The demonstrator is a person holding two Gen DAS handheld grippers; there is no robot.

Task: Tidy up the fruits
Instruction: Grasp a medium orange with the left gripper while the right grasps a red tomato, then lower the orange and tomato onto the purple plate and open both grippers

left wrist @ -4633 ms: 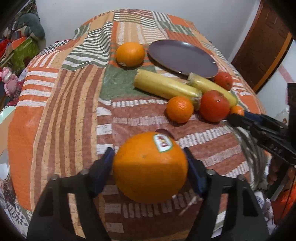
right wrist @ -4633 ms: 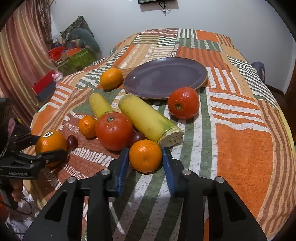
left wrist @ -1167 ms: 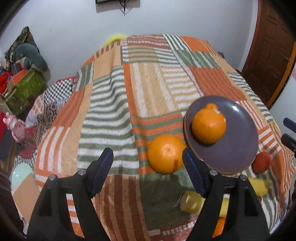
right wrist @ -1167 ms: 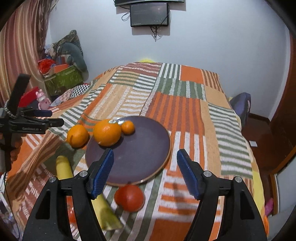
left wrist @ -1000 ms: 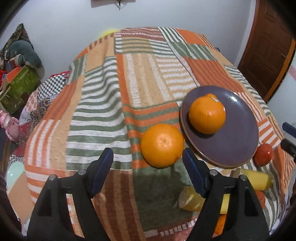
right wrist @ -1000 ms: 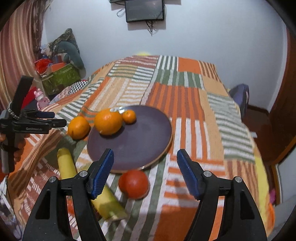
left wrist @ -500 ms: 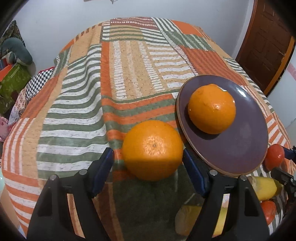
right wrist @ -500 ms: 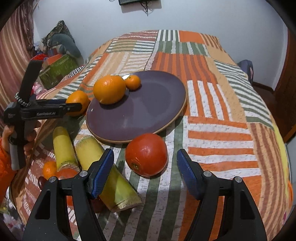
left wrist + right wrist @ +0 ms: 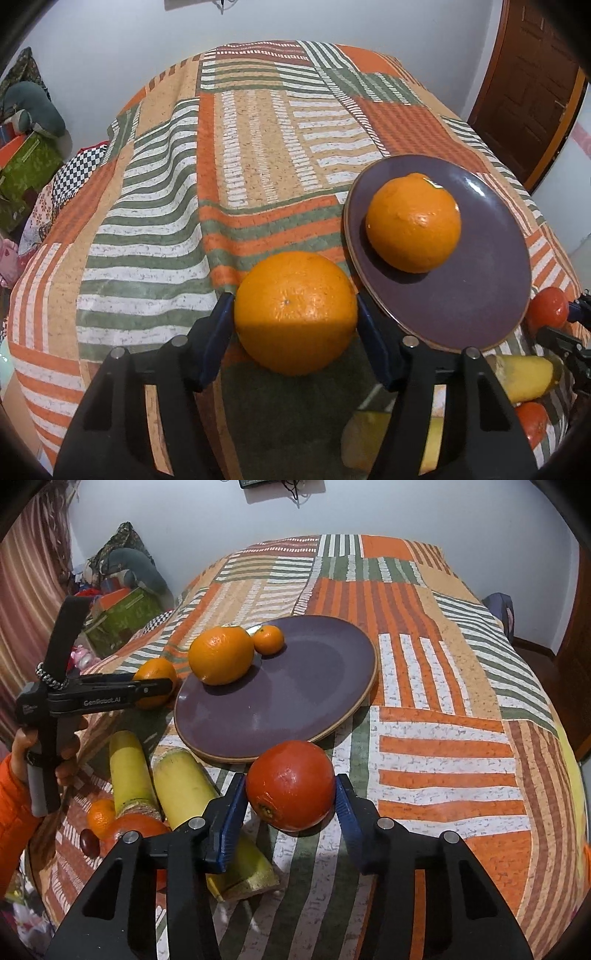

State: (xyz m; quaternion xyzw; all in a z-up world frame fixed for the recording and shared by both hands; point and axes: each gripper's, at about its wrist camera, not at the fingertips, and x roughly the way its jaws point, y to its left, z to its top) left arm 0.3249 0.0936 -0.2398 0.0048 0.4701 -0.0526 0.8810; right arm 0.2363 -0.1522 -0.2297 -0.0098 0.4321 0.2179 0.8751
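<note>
A purple plate point(image 9: 480, 295) point(image 9: 295, 686) lies on the patchwork bedspread and holds a large orange point(image 9: 413, 223) point(image 9: 221, 654) and a small mandarin point(image 9: 269, 639). My left gripper point(image 9: 295, 321) straddles an orange point(image 9: 295, 312) point(image 9: 157, 681) on the cloth just left of the plate; its blue pads touch or nearly touch the orange's sides. My right gripper point(image 9: 290, 794) straddles a red tomato point(image 9: 290, 784) point(image 9: 546, 308) in front of the plate, with its pads close to the tomato on both sides.
Two yellow sugarcane pieces point(image 9: 129, 771) point(image 9: 199, 805) lie left of the tomato. A second tomato point(image 9: 136, 830), a small mandarin point(image 9: 100, 812) and a dark plum point(image 9: 89, 843) sit near the bed's front-left edge. A brown door point(image 9: 528, 85) stands at the right.
Both grippers moved forward and down, the left onto the orange beside the plate, the right onto the tomato. Both sets of jaws have narrowed around the fruit.
</note>
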